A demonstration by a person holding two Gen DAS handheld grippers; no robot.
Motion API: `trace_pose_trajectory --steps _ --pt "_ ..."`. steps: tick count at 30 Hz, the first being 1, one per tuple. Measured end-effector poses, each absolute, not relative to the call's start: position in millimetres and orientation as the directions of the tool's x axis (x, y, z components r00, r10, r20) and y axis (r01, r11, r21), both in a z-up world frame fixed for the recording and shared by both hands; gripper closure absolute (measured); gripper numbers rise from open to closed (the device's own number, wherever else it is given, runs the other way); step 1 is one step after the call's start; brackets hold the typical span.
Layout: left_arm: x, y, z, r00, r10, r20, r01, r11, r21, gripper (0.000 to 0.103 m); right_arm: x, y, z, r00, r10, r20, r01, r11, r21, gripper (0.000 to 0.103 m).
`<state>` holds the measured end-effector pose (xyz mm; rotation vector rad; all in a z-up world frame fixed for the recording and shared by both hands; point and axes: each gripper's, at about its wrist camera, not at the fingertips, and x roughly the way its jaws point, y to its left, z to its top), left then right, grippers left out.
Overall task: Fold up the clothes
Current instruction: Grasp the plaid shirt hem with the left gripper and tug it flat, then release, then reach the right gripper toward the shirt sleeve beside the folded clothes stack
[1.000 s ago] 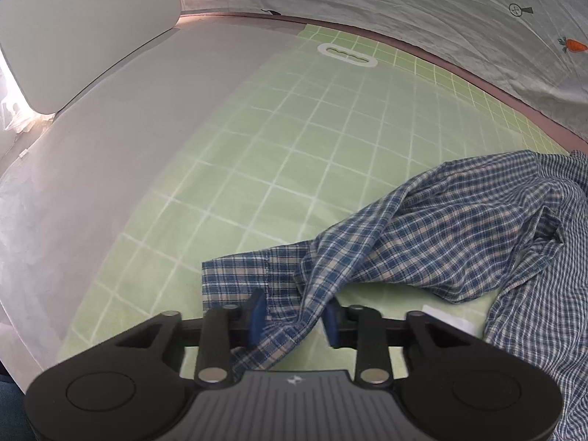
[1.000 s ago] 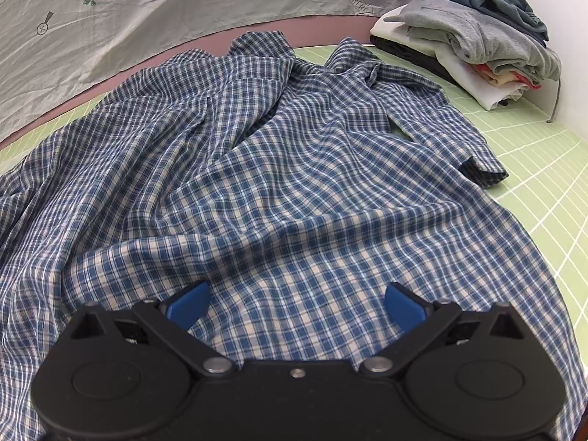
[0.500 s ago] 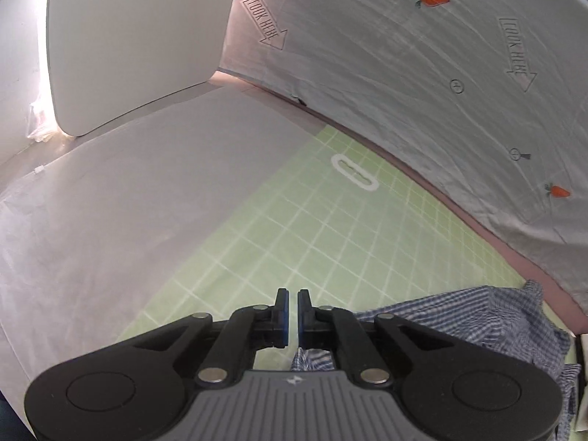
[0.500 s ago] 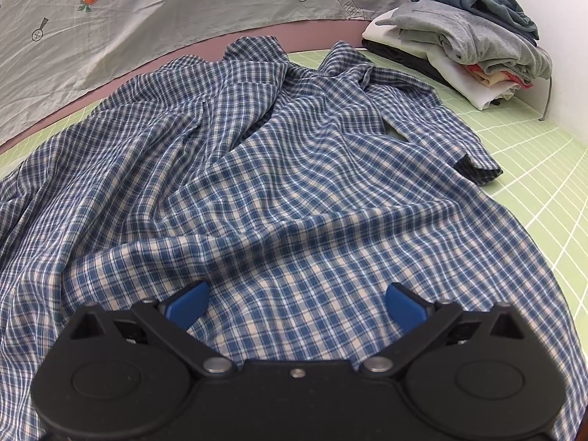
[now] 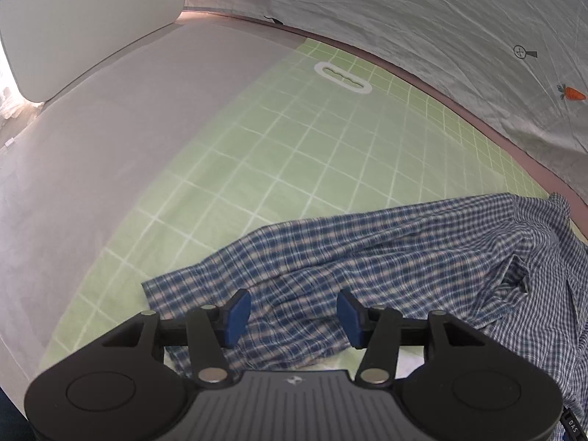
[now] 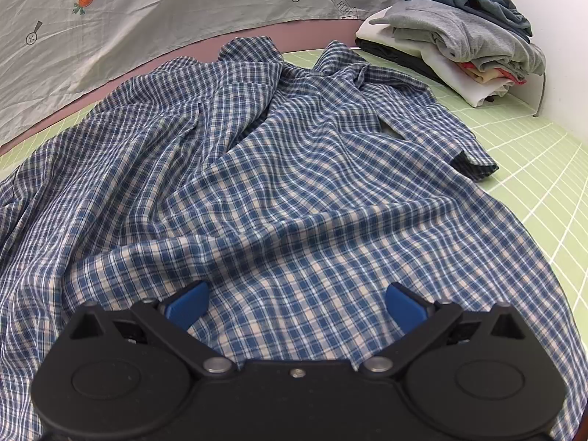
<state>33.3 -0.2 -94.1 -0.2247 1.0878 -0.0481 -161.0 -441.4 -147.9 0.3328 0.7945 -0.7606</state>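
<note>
A blue and white checked shirt (image 6: 279,169) lies rumpled across the green gridded mat (image 6: 544,169). In the left wrist view its sleeve (image 5: 330,257) stretches out to the left over the mat (image 5: 279,139), cuff end at the near left. My left gripper (image 5: 294,316) hovers just above that sleeve with its jaws opening; the blue pads press on nothing. My right gripper (image 6: 296,307) stands wide open over the shirt's lower body, with cloth below it but not pinched.
A stack of folded clothes (image 6: 459,40) sits at the far right corner against a white wall. A grey printed sheet (image 6: 165,7) hangs behind the mat. Left of the mat is a pale cloth surface (image 5: 92,154). A white handle cutout (image 5: 343,77) marks the mat's far edge.
The left gripper shut on the sleeve, lifted and drew it out, then came back down and opened, leaving the sleeve spread flatter to the left. The right gripper has stayed still and open.
</note>
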Motion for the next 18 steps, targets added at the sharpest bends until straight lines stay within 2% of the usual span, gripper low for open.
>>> trace_pose_trajectory --steps 3,5,7,13,18 --pt "26.2 -23.7 -93.4 0.461 -0.151 -0.875 -0.007 0.985 -0.173 0.032 -161.2 -440.7 -147.9 0.461 -0.487 -0.742 0.722 0.692 -0.006 0.000" --pt "20.3 -44.0 -91.2 0.469 -0.155 -0.869 0.052 0.988 -0.147 0.031 -161.3 -440.9 -147.9 0.464 -0.484 -0.742 0.718 0.696 -0.006 0.000" --pt "12.3 -59.9 -90.5 0.466 -0.174 -0.868 0.086 0.985 -0.151 0.024 -161.2 -441.7 -148.0 0.468 -0.479 -0.743 0.711 0.703 -0.005 0.000" --pt "-13.4 -116.1 -95.5 0.417 -0.235 -0.878 0.214 0.964 -0.156 0.021 -158.5 -448.5 -146.0 0.482 -0.433 -0.762 0.670 0.743 0.001 0.000" --pt "-26.1 -162.3 -99.1 0.382 -0.254 -0.889 0.268 0.950 -0.157 0.017 -147.5 -465.9 -141.3 0.479 -0.336 -0.811 0.584 0.812 0.008 0.000"
